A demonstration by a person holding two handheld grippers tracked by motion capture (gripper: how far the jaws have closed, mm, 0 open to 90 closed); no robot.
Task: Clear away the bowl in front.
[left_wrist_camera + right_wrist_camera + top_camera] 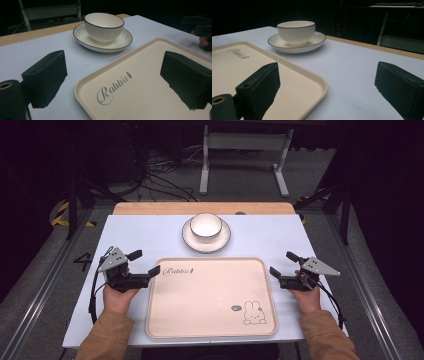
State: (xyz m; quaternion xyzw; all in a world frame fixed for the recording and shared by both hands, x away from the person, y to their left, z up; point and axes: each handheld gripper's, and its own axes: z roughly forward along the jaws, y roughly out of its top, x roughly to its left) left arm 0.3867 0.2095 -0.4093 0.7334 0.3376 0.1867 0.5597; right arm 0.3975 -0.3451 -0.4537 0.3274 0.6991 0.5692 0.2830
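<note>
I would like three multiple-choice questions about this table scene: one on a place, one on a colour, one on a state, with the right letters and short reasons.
1. Where does the bowl stand?
A. on the tray
B. on the saucer
C. on the bare table

2. What colour is the tray?
A. cream
B. green
C. black

3. How are the two grippers?
A. both shut on the tray
B. one holds the bowl
C. both open, holding nothing

Answers:
1 B, the bowl sits in the saucer beyond the tray.
2 A, its surface is pale cream with a rabbit drawing.
3 C, the left gripper and right gripper have spread fingers.
</note>
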